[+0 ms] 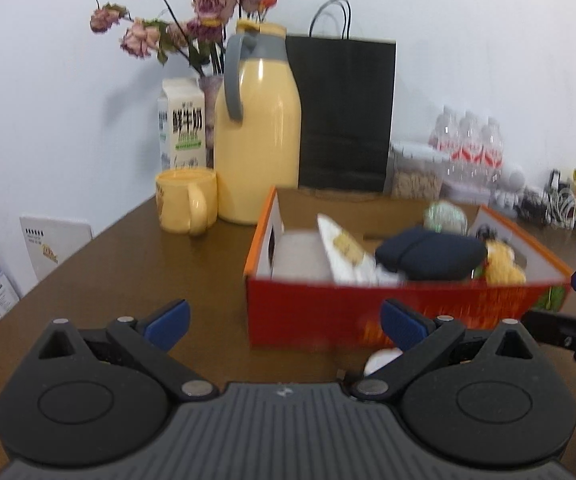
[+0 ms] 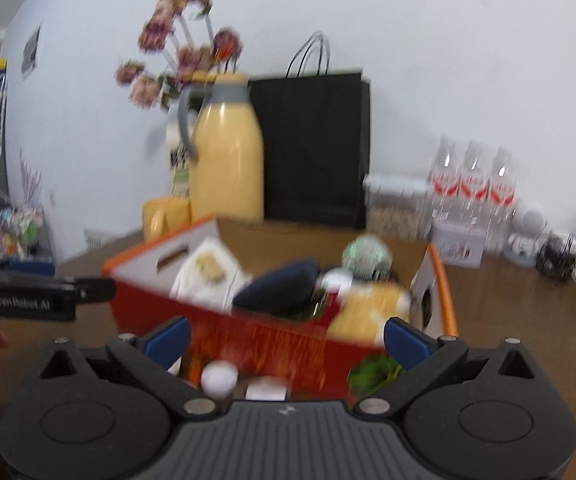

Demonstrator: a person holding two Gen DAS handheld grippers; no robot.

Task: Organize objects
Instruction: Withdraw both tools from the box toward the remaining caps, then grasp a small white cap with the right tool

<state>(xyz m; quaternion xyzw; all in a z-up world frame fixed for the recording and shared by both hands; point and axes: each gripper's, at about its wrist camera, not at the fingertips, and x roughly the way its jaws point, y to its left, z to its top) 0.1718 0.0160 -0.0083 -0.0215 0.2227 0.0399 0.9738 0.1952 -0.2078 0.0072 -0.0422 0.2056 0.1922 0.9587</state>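
Note:
A red cardboard box (image 1: 328, 308) with an orange rim stands on the brown table, right of centre in the left wrist view. Inside lie a white roll (image 1: 298, 256), a white packet (image 1: 348, 250), a dark navy pouch (image 1: 428, 254), a yellow plush (image 1: 502, 266) and a greenish ball (image 1: 446, 216). My left gripper (image 1: 285, 326) is open and empty in front of the box's left corner. My right gripper (image 2: 286, 342) is open and empty just before the box (image 2: 147, 296). Below the box's front wall, a white cap (image 2: 219, 376) and a green item (image 2: 372, 372) show, blurred.
Behind the box stand a yellow thermos jug (image 1: 257, 136), a yellow mug (image 1: 185, 200), a milk carton (image 1: 181, 128), dried flowers (image 1: 191, 20) and a black paper bag (image 1: 344, 112). Water bottles (image 1: 468, 140), a clear food container (image 1: 416, 176) and tangled cables (image 1: 560, 200) sit far right.

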